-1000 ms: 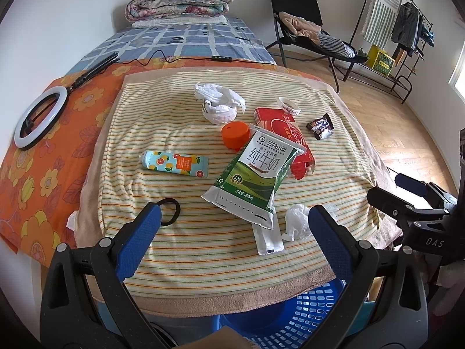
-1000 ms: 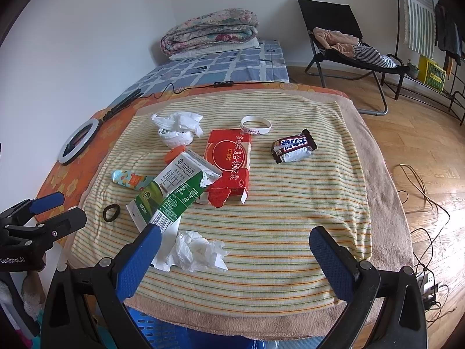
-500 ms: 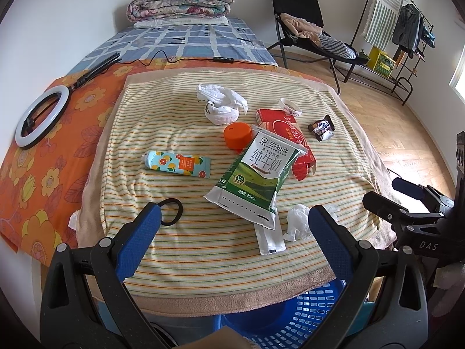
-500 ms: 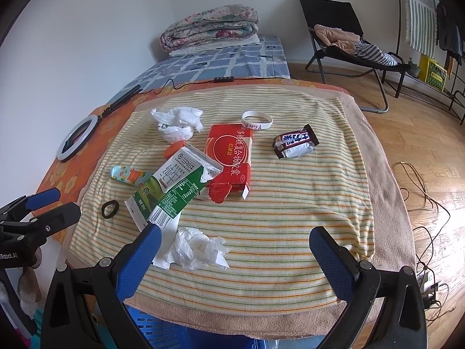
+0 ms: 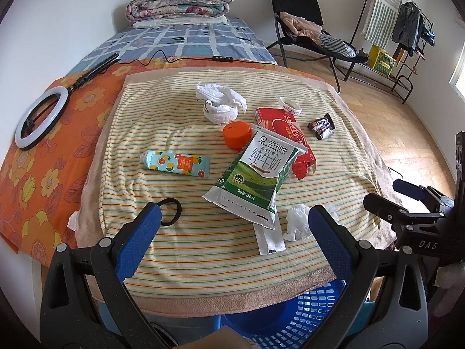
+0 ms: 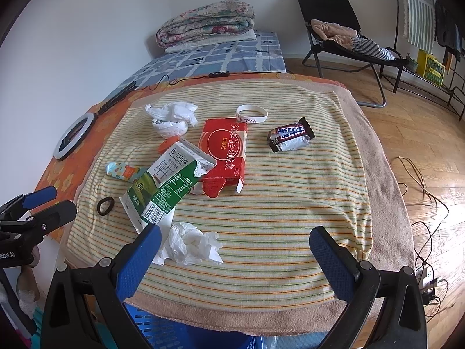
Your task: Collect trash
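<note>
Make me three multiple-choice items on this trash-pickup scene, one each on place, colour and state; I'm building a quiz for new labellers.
1. Where does the milk carton lie?
A. partly over the red box
B. inside the blue basket
C. on the floor

2. What colour is the round cap beside the carton?
A. green
B. orange
C. white

3. How do the left gripper and right gripper stand?
A. both shut on tissue
B. one shut on the carton
C. both open, holding nothing

Answers: 1 A, its top end overlaps the box on the striped towel. 2 B, the cap is plainly orange. 3 C, each pair of fingers is spread wide with only towel between.
</note>
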Available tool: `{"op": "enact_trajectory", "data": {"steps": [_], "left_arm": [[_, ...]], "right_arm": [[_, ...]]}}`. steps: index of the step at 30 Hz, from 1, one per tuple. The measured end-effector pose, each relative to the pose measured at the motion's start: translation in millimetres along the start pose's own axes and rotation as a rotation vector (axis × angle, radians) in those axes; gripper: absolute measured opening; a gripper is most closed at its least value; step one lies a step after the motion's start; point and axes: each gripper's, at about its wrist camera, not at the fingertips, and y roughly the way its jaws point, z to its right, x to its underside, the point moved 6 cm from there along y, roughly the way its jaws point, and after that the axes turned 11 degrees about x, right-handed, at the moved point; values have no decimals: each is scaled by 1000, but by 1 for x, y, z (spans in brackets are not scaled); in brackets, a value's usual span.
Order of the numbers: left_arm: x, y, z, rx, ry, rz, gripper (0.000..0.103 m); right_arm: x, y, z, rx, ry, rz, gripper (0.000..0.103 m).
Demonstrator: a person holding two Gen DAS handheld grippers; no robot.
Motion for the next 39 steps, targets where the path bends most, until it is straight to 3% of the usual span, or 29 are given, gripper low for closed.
{"op": "enact_trajectory", "data": {"steps": [10,17,26,39], "left_arm": [[2,1,-4,-3,-3,-2,103],[7,5,-27,-25,-22,-20,103],[-5,37,-17,103,-69,-146,103],[-22,89,-2,98,9,-228,102]], "right_arm": [[2,5,2,-14,7,-43,103],[-2,-2,15,19,8,41,103],[-27,7,38,9,52,8,101],[-82,81,73,67,154,-85,97]]}}
